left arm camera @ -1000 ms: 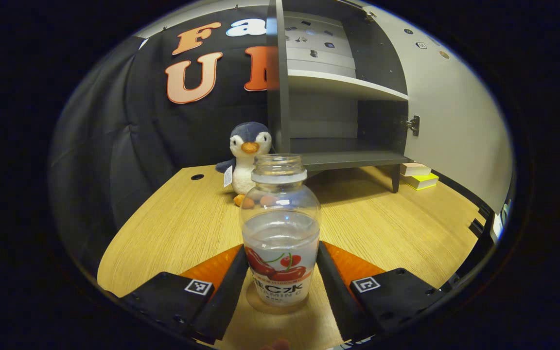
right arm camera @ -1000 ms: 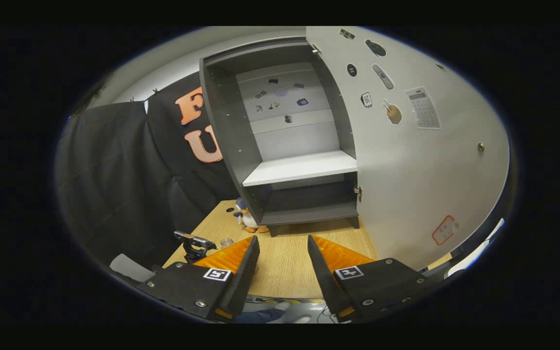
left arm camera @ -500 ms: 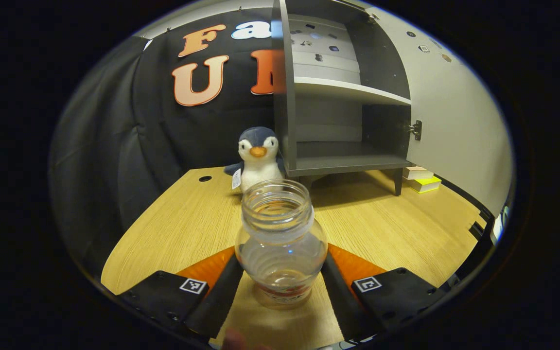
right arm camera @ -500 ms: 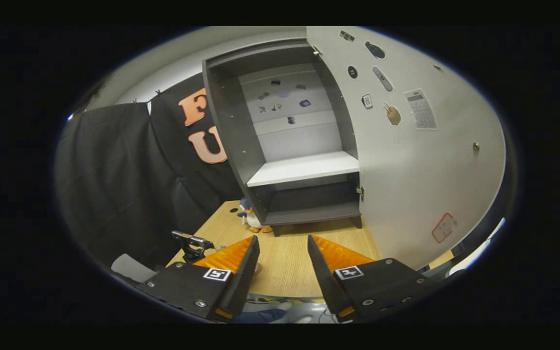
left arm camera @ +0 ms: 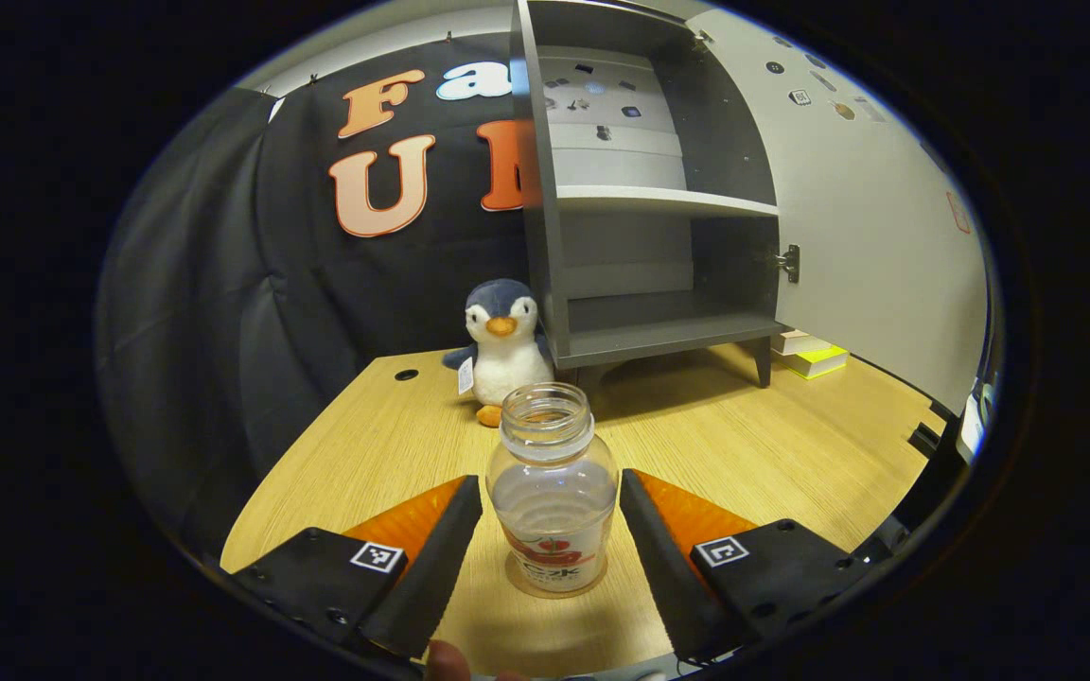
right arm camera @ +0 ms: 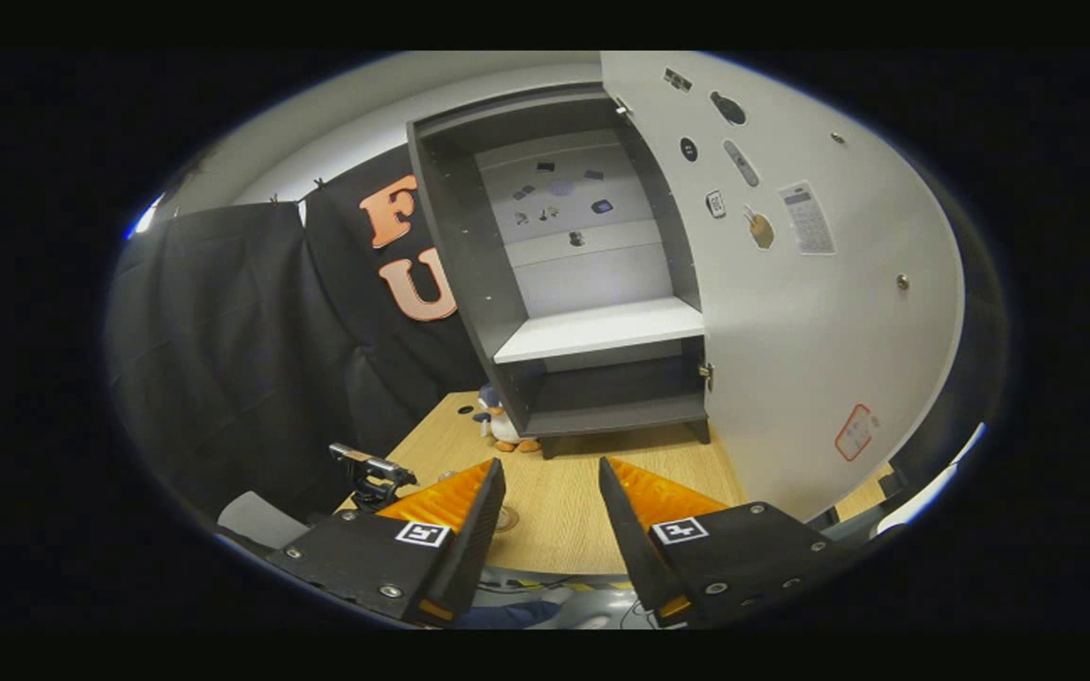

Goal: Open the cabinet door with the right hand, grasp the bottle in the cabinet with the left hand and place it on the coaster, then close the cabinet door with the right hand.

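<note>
Bottle (left arm camera: 553, 501) upright on the coaster (left arm camera: 554, 584), low centre of the left gripper view: long axis vertical, uncapped mouth up, some clear liquid inside. Label faces the camera with red cherry artwork and dark lettering under it; too small to read reliably. Left tool (left arm camera: 552, 539) is spread wide, a finger on each side of the bottle with visible gaps, no contact. 1.0 s ago the fingers sat tight against the bottle sides; 0.5 s ago the bottle looked tilted toward the camera, now it stands straight and looks farther off, so the tool has let go and backed away. Plush penguin (left arm camera: 501, 342) stands behind the bottle on the desk (left arm camera: 772, 454), next to the cabinet (left arm camera: 644, 208), upper centre of frame. Cabinet door (right arm camera: 810, 312) is swung open at right, with stickers on its inner face; not readable. Books (left arm camera: 815, 352) lie on the desk below the door. Right tool (right arm camera: 551, 515) sits low centre in the right gripper view, fingers apart, holding nothing, aimed at the open cabinet; about the same framing as earlier.
</note>
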The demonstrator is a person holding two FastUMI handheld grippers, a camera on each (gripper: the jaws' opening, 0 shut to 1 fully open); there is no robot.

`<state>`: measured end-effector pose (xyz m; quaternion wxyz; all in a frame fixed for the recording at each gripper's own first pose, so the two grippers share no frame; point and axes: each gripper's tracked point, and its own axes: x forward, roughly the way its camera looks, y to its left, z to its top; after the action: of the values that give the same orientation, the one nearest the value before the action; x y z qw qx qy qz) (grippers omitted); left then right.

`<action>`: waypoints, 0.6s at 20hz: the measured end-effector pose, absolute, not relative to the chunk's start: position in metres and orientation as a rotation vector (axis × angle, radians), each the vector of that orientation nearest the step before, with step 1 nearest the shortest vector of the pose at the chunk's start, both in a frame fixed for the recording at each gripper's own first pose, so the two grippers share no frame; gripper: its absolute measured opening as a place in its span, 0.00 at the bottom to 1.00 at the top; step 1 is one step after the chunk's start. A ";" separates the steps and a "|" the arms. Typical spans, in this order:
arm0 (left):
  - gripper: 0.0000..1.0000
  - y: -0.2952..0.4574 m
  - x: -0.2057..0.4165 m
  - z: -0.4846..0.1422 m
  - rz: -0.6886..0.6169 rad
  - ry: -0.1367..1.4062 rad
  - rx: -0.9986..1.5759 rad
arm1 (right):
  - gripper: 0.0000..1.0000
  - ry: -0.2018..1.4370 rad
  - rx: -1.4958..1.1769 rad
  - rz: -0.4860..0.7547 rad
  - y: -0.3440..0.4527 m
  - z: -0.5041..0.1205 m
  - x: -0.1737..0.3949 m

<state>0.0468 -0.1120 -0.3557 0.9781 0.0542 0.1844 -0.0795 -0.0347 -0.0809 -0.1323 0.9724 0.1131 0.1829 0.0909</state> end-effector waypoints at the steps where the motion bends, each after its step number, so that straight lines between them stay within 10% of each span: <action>1: 0.96 -0.112 0.044 -0.351 -0.159 0.366 0.112 | 0.63 0.360 0.229 0.182 -0.082 -0.130 -0.037; 12: 0.96 -0.133 0.017 -0.218 -0.193 0.169 0.068 | 0.64 0.186 0.171 0.107 -0.118 -0.062 -0.072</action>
<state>0.0173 -0.1331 -0.2181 0.9912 0.0338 0.0843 -0.0964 -0.0721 -0.1179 -0.0621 0.9906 0.0851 0.0929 0.0534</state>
